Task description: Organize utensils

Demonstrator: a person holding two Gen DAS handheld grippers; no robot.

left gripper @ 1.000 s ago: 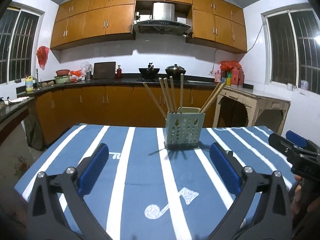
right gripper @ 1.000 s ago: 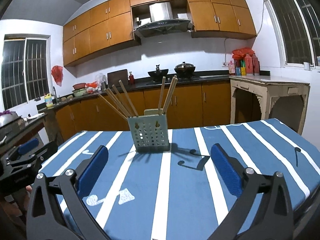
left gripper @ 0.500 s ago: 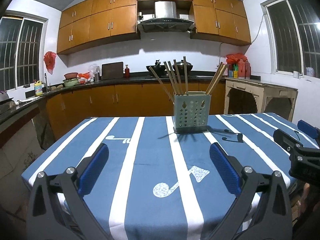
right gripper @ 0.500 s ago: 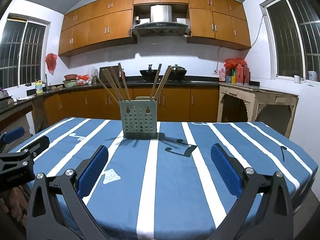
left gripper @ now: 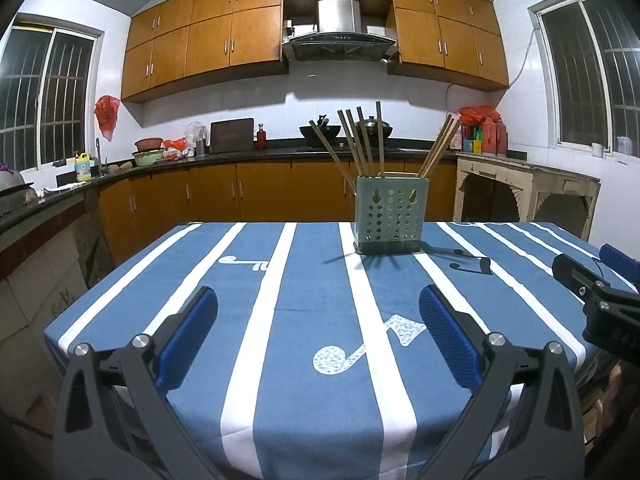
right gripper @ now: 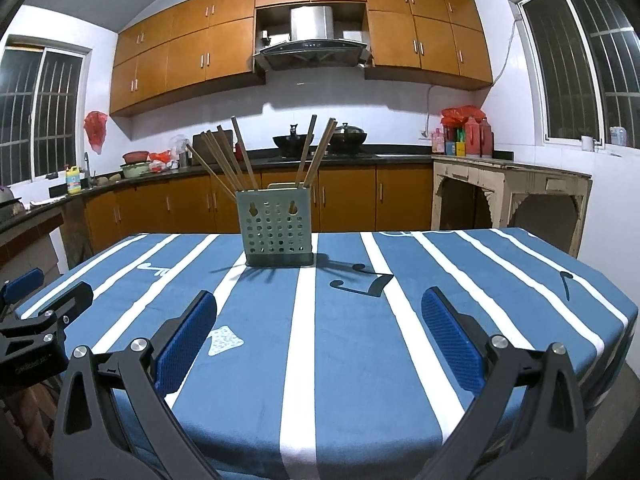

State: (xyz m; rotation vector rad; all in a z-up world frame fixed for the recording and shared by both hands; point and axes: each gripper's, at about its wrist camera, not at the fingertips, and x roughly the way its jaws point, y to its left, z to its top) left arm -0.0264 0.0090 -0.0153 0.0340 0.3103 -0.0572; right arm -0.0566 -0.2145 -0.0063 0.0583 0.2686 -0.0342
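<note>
Left gripper [left gripper: 318,320]: spread wide, blue pads [left gripper: 448,334] well apart, nothing between them; held low over the near edge of the table. Right gripper [right gripper: 318,320]: likewise spread wide, blue pads [right gripper: 186,338] apart, nothing between. Seen from each other: right gripper at the far right edge of the left wrist view, left gripper at the far left edge of the right wrist view; side by side, not touching.

Directly beneath and ahead of both: tablecloth [left gripper: 304,292], blue with white stripes running away from the claws. White music-note print [left gripper: 368,346] between the left gripper's fingers, just ahead of the tips. Dark note print [right gripper: 362,280] ahead and slightly right of the right gripper's centre line.

Further ahead, well apart from both claws: utensil holder [left gripper: 391,216], pale green, perforated front, standing upright on the cloth toward the table's far side. Ahead and slightly right of the left gripper; ahead and slightly left of the right gripper. Chopsticks [left gripper: 356,142] standing in it, fanned in two groups: several leaning left, a few [right gripper: 318,150] leaning right. Exact count uncertain.

Beyond the table: counter [left gripper: 224,156] with wooden base cabinets, wok [right gripper: 292,141] on the stove, range hood [left gripper: 338,34] above, wall cabinets either side. Far right: worn pale side table [right gripper: 508,196], red bottles [right gripper: 476,136] on it.
</note>
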